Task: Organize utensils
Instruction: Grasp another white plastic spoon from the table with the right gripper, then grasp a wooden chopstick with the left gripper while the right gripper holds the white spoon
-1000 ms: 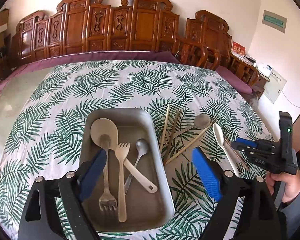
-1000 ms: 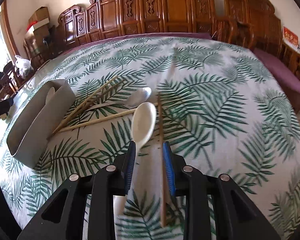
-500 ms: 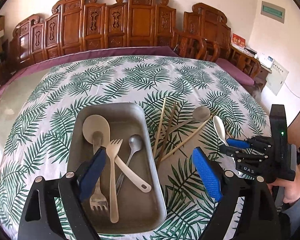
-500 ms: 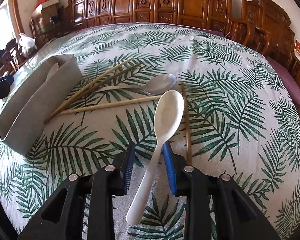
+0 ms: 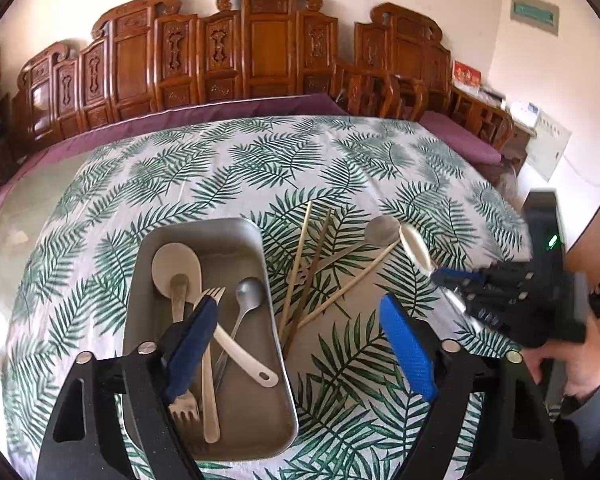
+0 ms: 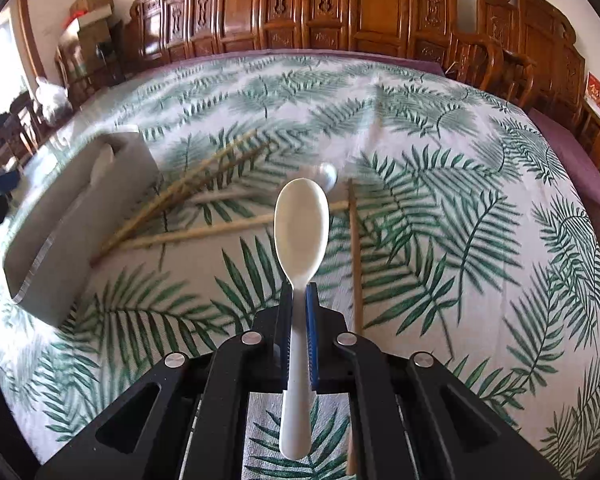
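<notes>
- Two claws show: the right claw (image 6: pixel 298 300) is clamped on the handle of a white spoon (image 6: pixel 301 224), while the left claw (image 5: pixel 300 344) is spread wide with nothing between its blue pads (image 5: pixel 408 350).
- The white spoon is lifted clear of the desk (image 6: pixel 440 128), bowl forward and facing up, its handle end poking back past the pads toward the camera.
- From the left wrist view the same spoon (image 5: pixel 416 246) hangs above the right side of the desk, and the right claw (image 5: pixel 450 280) is held by a hand (image 5: pixel 560 364).
- A grey metal tray (image 5: pixel 219 232) sits toward the near edge of the desk, left of centre.
- Inside the tray lie a large pale spoon (image 5: pixel 175 264), a fork (image 5: pixel 183 406), a cream plastic fork (image 5: pixel 208 360) and a small metal spoon (image 5: pixel 248 294), overlapping one another.
- Several chopsticks (image 5: pixel 300 264) lie on the desk just right of the tray, their near ends close to its wall; one more chopstick (image 6: pixel 354 256) lies apart, just right of the raised spoon.
- A metal spoon (image 5: pixel 382 230) lies among them, its handle crossing them.
- A leaf-print cloth (image 5: pixel 219 168) covers the desk.
- Carved wooden chairs (image 5: pixel 267 48) line the far edge.
</notes>
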Demonstrator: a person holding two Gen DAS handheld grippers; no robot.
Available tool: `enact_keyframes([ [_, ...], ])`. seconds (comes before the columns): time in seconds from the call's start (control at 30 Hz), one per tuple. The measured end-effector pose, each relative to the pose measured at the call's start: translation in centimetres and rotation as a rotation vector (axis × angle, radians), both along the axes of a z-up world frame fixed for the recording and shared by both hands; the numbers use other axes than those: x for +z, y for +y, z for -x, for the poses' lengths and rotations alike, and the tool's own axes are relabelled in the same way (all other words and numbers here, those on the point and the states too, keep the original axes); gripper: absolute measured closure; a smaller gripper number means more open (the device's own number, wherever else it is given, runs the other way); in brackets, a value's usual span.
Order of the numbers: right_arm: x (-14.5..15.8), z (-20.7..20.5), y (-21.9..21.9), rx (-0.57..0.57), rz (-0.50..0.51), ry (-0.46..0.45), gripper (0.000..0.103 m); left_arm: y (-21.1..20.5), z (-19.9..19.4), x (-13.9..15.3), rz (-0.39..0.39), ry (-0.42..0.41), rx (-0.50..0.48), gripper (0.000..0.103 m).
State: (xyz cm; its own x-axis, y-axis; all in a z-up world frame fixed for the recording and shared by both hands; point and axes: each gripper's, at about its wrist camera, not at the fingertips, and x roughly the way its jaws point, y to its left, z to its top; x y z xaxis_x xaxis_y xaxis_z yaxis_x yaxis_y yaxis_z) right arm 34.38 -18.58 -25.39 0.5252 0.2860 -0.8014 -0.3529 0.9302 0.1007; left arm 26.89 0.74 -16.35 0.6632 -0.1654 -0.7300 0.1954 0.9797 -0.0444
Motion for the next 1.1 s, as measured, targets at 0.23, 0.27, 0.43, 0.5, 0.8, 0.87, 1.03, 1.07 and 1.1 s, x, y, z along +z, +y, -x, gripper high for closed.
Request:
enact_keyframes([
  [0.23, 1.6, -0.6, -3.4, -0.029, -0.041, -0.031, 0.095, -3.1, -3.5, -1.6, -0.012, 0.072, -0.081, 0.049],
  [0.27, 1.5, -0.7, -4.0, -0.038, -0.044, -0.030, 0.095, -3.8, -4.0, -2.0, -0.018, 0.086, -0.094, 0.050],
  [0.43, 1.4, -0.9, -6.0, -0.067, -0.055, -0.021, 0.095, -7.1, -6.3, -4.1, -0.040, 0.157, -0.168, 0.057],
  [0.5, 1.4, -0.9, -6.6, -0.074, -0.062, -0.020, 0.095, -8.1, -7.1, -5.1, -0.056, 0.179, -0.185, 0.061],
  [0.8, 1.8, -0.9, -7.2, -0.077, -0.088, -0.025, 0.095, -9.2, -9.4, -7.9, -0.098, 0.261, -0.172, 0.073],
  [0.87, 1.8, -0.9, -7.3, -0.077, -0.090, -0.025, 0.095, -9.1, -9.5, -8.4, -0.108, 0.272, -0.164, 0.073],
  [1.03, 1.9, -0.9, -7.1, -0.074, -0.092, -0.027, 0.095, -9.0, -9.0, -8.9, -0.130, 0.270, -0.163, 0.074],
  [1.07, 1.9, -0.9, -7.1, -0.074, -0.091, -0.027, 0.095, -9.0, -9.0, -8.9, -0.132, 0.270, -0.160, 0.080],
  [1.1, 1.9, -0.9, -7.1, -0.074, -0.092, -0.027, 0.095, -9.0, -8.9, -8.9, -0.133, 0.273, -0.160, 0.090],
])
